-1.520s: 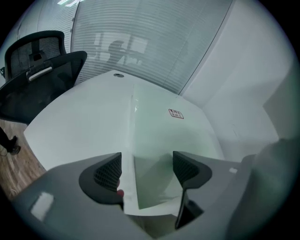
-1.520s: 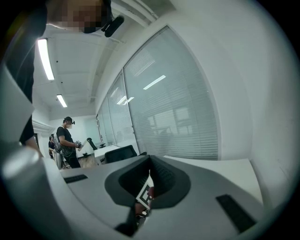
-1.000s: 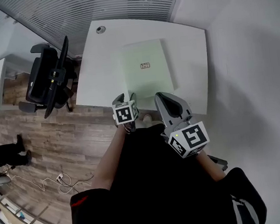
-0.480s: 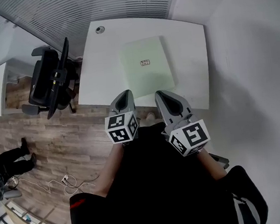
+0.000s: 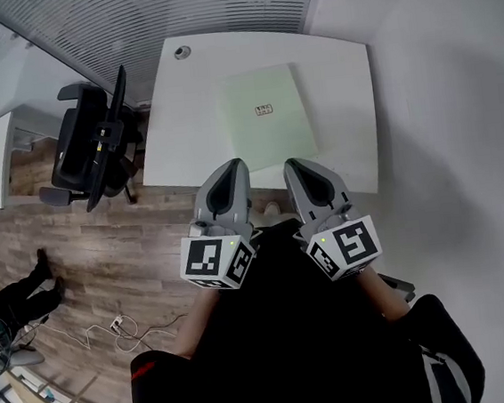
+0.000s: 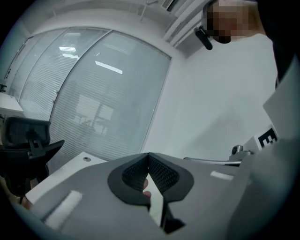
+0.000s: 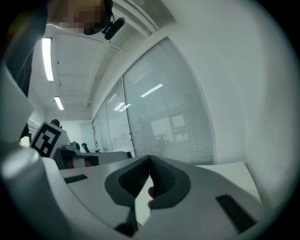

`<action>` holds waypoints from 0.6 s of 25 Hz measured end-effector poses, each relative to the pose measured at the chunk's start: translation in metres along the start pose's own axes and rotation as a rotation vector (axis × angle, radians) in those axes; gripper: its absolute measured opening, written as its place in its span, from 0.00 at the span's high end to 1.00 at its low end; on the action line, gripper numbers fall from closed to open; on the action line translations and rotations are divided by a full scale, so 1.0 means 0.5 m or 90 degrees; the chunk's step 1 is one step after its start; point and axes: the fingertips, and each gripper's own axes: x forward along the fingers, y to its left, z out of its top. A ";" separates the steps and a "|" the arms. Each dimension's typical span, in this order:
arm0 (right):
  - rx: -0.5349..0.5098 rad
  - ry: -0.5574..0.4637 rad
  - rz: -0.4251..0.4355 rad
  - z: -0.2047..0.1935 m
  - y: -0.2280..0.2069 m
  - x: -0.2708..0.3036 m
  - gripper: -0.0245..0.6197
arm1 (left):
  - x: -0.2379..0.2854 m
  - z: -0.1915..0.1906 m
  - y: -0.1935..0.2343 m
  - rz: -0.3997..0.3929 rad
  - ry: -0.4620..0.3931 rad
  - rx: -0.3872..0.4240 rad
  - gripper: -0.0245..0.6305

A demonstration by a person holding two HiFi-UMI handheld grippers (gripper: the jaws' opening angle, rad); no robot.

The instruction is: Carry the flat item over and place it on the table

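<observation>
Both the left gripper (image 5: 228, 170) and the right gripper (image 5: 299, 168) show fingers (image 6: 164, 177) pressed together on nothing, just short of the table (image 5: 347, 79), where the flat green item (image 5: 268, 117) already lies, so placement appears complete.

Now left hand-held gripper (image 5: 231, 170) levelled forward, jaws closed.

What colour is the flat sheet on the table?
The flat sheet is pale green; the head view shows it best.
</observation>
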 end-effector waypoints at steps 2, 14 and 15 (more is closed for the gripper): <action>-0.007 0.000 0.002 0.005 0.004 0.000 0.96 | -0.010 0.011 -0.006 0.006 -0.019 0.017 0.96; -0.020 -0.003 0.029 0.012 0.038 0.002 0.96 | -0.054 0.002 0.002 0.066 -0.008 0.051 0.96; -0.022 -0.001 0.033 0.012 0.042 0.001 0.96 | -0.056 0.003 0.001 0.068 -0.008 0.055 0.96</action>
